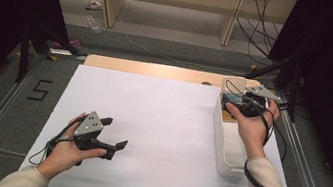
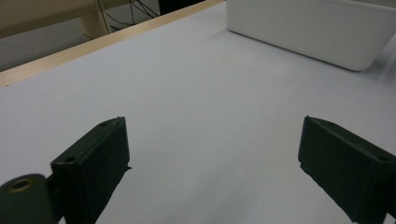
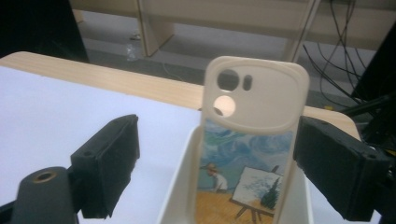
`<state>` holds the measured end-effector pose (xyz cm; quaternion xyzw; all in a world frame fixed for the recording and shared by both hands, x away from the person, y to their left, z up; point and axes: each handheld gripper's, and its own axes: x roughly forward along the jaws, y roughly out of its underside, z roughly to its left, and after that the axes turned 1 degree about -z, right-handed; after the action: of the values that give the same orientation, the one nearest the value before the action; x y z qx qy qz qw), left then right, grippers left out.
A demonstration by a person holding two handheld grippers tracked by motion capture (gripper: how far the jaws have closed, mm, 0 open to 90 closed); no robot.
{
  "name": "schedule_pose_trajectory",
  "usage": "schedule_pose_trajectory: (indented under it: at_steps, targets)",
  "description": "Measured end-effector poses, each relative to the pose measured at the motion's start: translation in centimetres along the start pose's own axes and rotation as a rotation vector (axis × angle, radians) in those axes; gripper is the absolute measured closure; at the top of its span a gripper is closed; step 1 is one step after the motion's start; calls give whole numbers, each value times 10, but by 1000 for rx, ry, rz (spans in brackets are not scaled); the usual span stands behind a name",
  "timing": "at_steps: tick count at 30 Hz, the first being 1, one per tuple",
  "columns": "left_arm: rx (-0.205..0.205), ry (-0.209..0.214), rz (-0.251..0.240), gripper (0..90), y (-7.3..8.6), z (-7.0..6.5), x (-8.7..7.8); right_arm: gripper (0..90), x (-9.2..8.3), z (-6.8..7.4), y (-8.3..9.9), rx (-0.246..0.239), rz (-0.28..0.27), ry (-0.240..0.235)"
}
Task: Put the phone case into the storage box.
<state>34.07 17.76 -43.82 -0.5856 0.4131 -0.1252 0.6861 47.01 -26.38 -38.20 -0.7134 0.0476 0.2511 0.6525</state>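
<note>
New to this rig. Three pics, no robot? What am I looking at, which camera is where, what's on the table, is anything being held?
There is no robot arm: a person holds a hand-held two-jaw black gripper in each hand. The wide picture comes from a fixed camera above the person, looking down on the white-topped table. The other two come from cameras riding on each gripper, looking out between its own jaws.

The left gripper sits low over bare table near the person, jaws wide apart with nothing between them.

The right gripper reaches over the long white plastic bin at the table's right edge. In its own view a cream phone case with a painted picture of an artist at an easel stands upright in the bin, between the spread jaws. The right jaw looks close to the case's edge, the left one is apart from it, so it is not gripped yet.
</note>
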Motion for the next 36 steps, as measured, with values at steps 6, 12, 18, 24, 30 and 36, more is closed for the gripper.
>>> schedule_pose_trajectory:
  at_steps: [6, 12, 18, 24, 30, 36]
  targets:
    - [-1, 0, 1, 89, 0, 0, 0, 157, -13, 10, 2, -33, -13, -59]
    - [-1, 0, 3, 91, 0, 0, 0, 157, -24, 20, 3, -59, -23, -112]
    - [-2, -2, 6, 93, 0, 0, 0, 154, -33, 25, 6, -82, -31, -166]
    - [-2, -3, 7, 94, 1, 1, 0, 152, -43, 31, 12, -89, -27, -225]
    - [-1, -4, 8, 94, 1, 0, 0, 150, -49, 36, 19, -94, -31, -268]
    - [-3, -4, 9, 94, 1, 1, 0, 143, -56, 45, 26, -110, -28, -318]
